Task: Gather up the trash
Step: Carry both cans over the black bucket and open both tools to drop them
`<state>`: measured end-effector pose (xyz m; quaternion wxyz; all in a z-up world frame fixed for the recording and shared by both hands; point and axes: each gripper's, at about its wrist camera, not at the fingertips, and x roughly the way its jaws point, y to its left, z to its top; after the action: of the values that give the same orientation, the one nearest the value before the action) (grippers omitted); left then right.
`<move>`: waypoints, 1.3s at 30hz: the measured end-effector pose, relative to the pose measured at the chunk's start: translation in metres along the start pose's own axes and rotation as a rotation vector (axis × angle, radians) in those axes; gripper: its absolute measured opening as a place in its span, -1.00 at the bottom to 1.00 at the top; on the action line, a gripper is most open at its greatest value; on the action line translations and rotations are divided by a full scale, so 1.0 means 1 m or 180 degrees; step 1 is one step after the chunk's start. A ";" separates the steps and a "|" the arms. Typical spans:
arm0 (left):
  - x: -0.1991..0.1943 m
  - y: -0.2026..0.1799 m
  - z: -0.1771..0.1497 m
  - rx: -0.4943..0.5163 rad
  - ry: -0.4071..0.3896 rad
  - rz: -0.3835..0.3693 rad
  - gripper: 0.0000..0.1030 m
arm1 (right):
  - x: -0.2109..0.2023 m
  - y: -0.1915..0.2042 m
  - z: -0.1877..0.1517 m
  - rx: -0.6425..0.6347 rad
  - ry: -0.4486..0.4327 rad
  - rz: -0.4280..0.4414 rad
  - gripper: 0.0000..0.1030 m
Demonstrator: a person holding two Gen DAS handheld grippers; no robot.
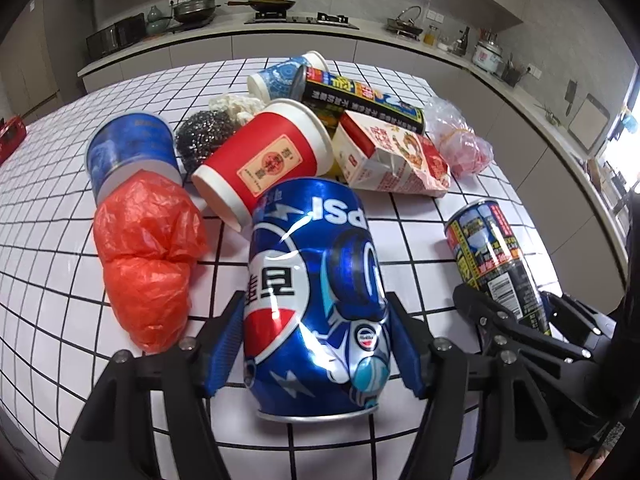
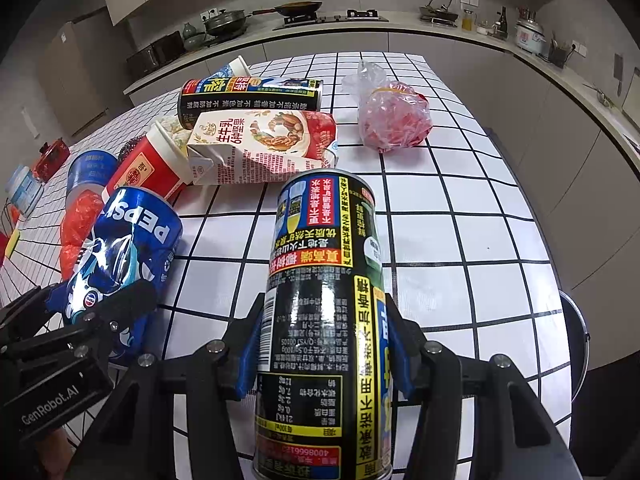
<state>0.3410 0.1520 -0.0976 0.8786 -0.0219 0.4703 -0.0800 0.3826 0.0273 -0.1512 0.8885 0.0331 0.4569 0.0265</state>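
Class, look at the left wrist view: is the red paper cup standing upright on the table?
No. The red paper cup lies tipped on its side among the trash.

The tall black drink can with yellow label strips (image 2: 324, 320) runs off the bottom edge of the right wrist view, so its end is unseen. The red paper cup (image 2: 148, 172) is half covered by the crumpled white milk carton (image 2: 260, 148). Behind the cup, the dark steel-wool scourer (image 2: 129, 145) shows only as a sliver. Past the blue paper tub (image 2: 90, 170), a clear plastic jar (image 2: 24, 192) by the left edge is too blurred to make out.
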 end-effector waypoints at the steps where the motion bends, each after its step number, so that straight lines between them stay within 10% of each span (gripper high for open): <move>1: -0.002 0.001 -0.001 -0.0013 -0.0023 -0.0033 0.29 | -0.001 -0.001 -0.001 0.0003 -0.0009 0.0002 0.07; 14: -0.039 -0.036 0.004 0.0318 -0.0267 -0.0578 0.29 | -0.056 -0.046 -0.014 0.0426 -0.0346 -0.0116 0.06; 23: -0.031 -0.125 -0.002 0.0731 -0.0158 -0.0984 0.29 | -0.106 -0.171 -0.054 0.1041 -0.0444 -0.0733 0.06; 39: 0.031 -0.314 -0.038 0.0723 0.0246 -0.0882 0.30 | -0.007 -0.365 -0.113 0.1135 0.0374 -0.0356 0.06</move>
<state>0.2889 -0.1611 -0.1083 0.8373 0.0159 0.4841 -0.2537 0.2927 -0.3334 -0.2418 0.8404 0.1630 0.5066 -0.1025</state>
